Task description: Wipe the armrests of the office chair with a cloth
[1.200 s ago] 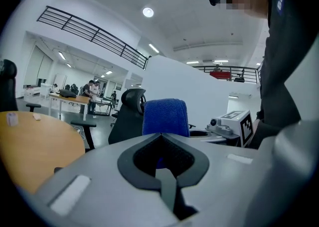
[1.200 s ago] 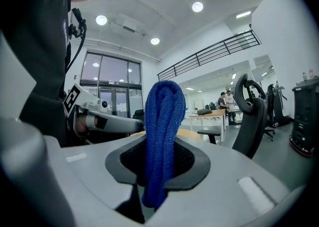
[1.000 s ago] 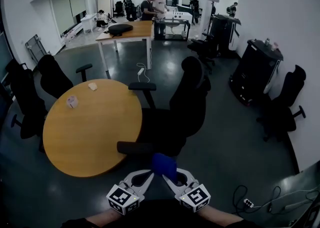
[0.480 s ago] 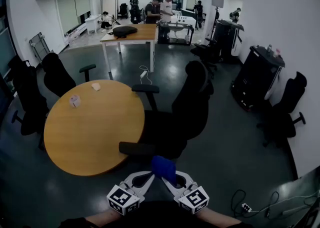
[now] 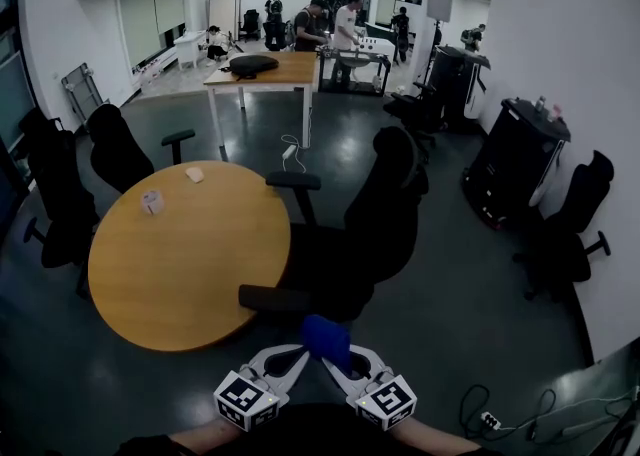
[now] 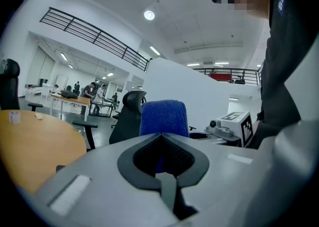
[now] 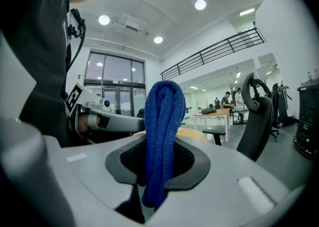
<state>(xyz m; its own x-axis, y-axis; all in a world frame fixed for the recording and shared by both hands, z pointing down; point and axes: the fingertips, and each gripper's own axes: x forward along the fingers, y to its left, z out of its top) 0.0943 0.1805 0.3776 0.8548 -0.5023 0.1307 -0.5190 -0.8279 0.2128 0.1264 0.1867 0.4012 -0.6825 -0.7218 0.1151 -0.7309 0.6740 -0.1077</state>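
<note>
Right now the right gripper has its jaws clenched on the folded blue cloth, held just short of the office chair. The left gripper meets it, with its jaws pinched on the same cloth. Just beyond the cloth is the chair's near armrest, and the far armrest lies past the seat. A round bench stands beside the chair, at its armrests.

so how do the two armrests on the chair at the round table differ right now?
The near armrest sits at the round table's edge, just ahead of the blue cloth. The far armrest lies well beyond it. The far armrest's post shows, while the near armrest's support is hidden. Both are flat black pads, and the cloth touches neither.
</note>
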